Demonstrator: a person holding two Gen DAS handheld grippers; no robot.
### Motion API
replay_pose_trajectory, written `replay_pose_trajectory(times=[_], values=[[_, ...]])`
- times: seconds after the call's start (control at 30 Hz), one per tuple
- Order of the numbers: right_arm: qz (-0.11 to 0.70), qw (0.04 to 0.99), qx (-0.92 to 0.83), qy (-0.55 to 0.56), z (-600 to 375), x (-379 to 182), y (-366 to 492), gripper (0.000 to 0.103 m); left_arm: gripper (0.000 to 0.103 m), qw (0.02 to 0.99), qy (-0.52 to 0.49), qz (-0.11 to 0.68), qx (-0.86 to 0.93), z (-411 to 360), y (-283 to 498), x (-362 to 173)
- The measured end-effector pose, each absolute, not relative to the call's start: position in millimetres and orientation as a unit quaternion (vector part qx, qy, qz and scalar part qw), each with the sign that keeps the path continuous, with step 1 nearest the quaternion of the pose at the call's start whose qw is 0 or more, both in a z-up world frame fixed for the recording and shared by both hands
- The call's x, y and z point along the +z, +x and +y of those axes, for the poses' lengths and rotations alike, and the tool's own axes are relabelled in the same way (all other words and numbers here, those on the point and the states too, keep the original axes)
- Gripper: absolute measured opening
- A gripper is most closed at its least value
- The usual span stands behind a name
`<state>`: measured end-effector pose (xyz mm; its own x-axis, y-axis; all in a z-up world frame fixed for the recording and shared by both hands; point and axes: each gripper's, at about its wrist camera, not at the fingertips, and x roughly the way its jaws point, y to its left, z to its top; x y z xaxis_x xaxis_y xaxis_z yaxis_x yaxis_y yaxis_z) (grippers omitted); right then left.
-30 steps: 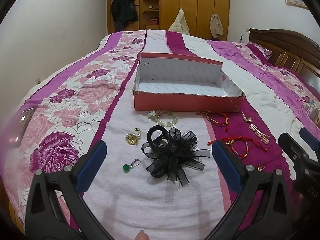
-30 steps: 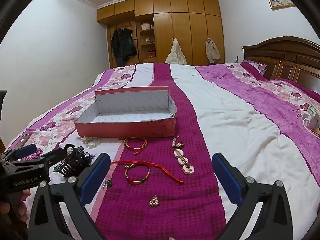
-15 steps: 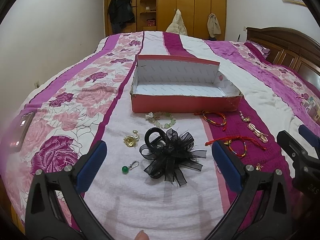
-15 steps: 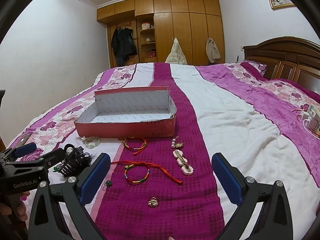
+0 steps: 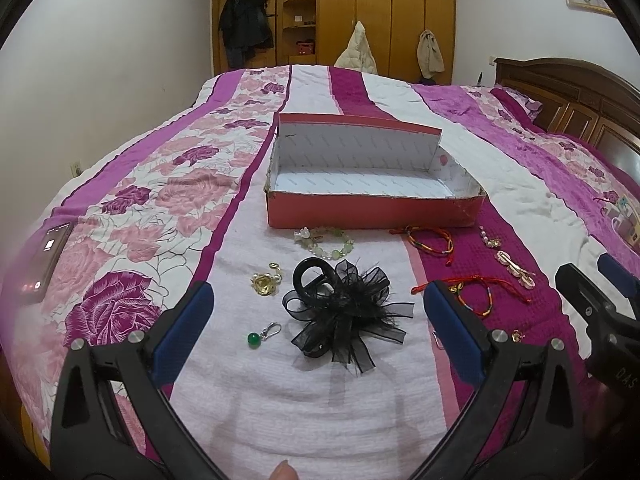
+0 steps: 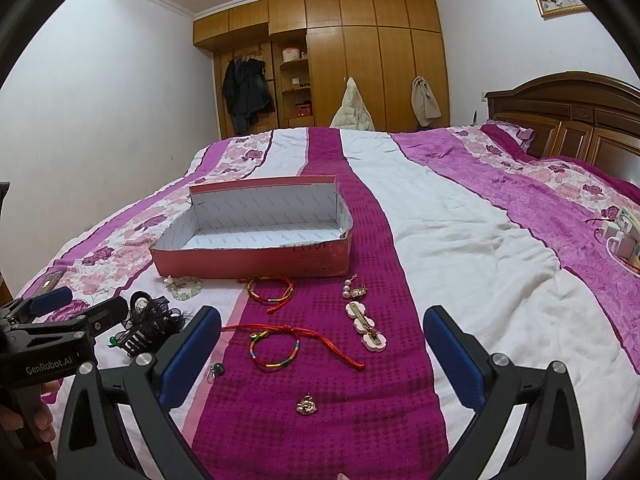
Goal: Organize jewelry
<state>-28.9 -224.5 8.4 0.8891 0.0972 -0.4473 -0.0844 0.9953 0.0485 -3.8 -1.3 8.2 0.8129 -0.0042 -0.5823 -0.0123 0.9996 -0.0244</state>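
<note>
An open red box [image 5: 372, 212] with a white inside lies on the bed; it also shows in the right wrist view [image 6: 256, 256]. In front of it lie a black bow hair clip [image 5: 340, 312], a pale bead bracelet [image 5: 326, 242], a gold charm [image 5: 264, 283], a green bead pendant [image 5: 254, 338], two red cord bracelets [image 6: 272, 292] [image 6: 276, 346], a flower hair clip [image 6: 366, 328], a pearl earring [image 6: 352, 290] and a small gold charm [image 6: 306, 405]. My left gripper [image 5: 318, 332] is open, low over the black clip. My right gripper [image 6: 320, 354] is open above the nearer cord bracelet.
A phone [image 5: 46, 262] lies on the bedspread at the left edge. White chargers [image 6: 620, 240] lie at the right. A wooden headboard [image 6: 568, 120] stands at the right and wardrobes [image 6: 360, 60] at the far wall.
The left gripper has tilted up and drawn back slightly, so the box and jewelry sit lower in its view. The right gripper has barely moved. Both stay open.
</note>
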Motion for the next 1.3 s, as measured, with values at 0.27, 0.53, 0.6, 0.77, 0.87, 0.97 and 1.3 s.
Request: replay_pose_trajectory(times=[0.27,0.53,0.6,0.77,0.87,0.97,1.3], values=[[0.231,0.972,0.049,0.014,-225.4,7.2,-29.4,0.103,0.098,0.952,-0.014,0.305,0.003,0.0,-3.5,8.5],[0.231,0.972,0.049,0.015,-223.1,9.4,-30.5,0.103,0.098,0.952,-0.017,0.307,0.004,2.8,-3.1,7.0],[0.231,0.972,0.049,0.015,-223.6,9.3,-30.6,0.103,0.098,0.952,-0.017,0.306,0.004,2.2,-3.8,6.7],[0.230,0.972,0.049,0.014,-222.8,9.4,-31.0,0.103,0.098,0.952,-0.017,0.305,0.004,2.1,-4.4,6.4],[0.231,0.972,0.049,0.015,-224.8,8.7,-30.1,0.103,0.098,0.952,-0.016,0.305,0.005,1.9,-4.7,6.4],[0.231,0.972,0.049,0.016,-225.9,8.2,-29.8,0.103,0.098,0.952,-0.017,0.305,0.006,2.3,-4.6,6.1],[0.232,0.971,0.049,0.017,-225.0,8.8,-29.9,0.103,0.098,0.952,-0.016,0.306,0.007,2.3,-4.0,5.7]])
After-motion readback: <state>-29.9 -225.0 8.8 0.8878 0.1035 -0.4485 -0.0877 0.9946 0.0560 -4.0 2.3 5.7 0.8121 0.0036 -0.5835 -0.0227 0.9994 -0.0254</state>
